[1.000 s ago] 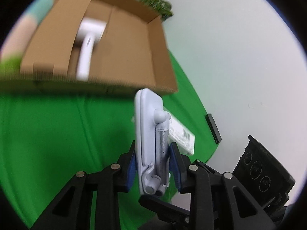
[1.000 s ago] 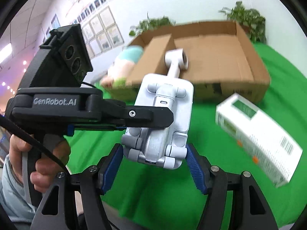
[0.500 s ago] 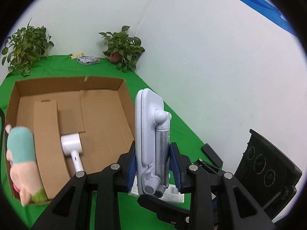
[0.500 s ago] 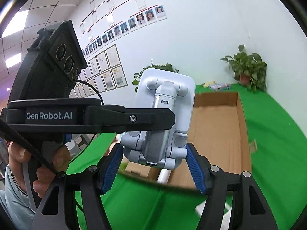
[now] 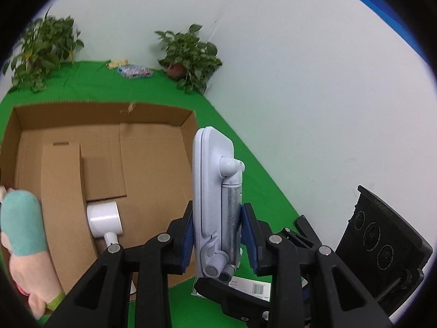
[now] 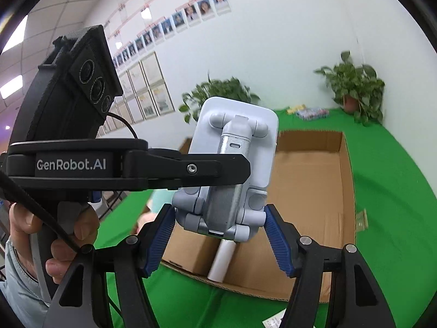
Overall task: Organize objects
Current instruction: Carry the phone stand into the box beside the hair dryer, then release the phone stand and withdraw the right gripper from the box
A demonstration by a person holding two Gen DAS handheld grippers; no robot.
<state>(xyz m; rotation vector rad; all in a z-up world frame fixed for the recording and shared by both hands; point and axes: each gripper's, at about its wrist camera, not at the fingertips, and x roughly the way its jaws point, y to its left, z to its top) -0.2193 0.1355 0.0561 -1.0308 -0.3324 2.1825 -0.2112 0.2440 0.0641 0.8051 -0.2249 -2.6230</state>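
Phone stand (image 5: 215,205), pale grey plastic with metal hinge bar, folded flat: your left claw (image 5: 220,235) is clamped on its edges, your right claw (image 6: 220,242) on its lower sides, above cardboard box (image 5: 153,114). Box holds white cylinder-headed handheld device (image 5: 105,218); plush toy (image 5: 23,235) at its left wall. "GenRobot.AI" on left claw's body. Green cloth covers your desk (image 6: 396,191).

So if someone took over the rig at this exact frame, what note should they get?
Left gripper: shut on the folded phone stand, gripping it across its thickness, in the air.
Right gripper: blue pads against the stand's lower sides, so both hold it.
Cardboard box: open on the green cloth; a white handheld device lies inside, a plush toy at its left edge.
White carton: on the cloth outside the box.
Left: stand into the box, then probably the carton.
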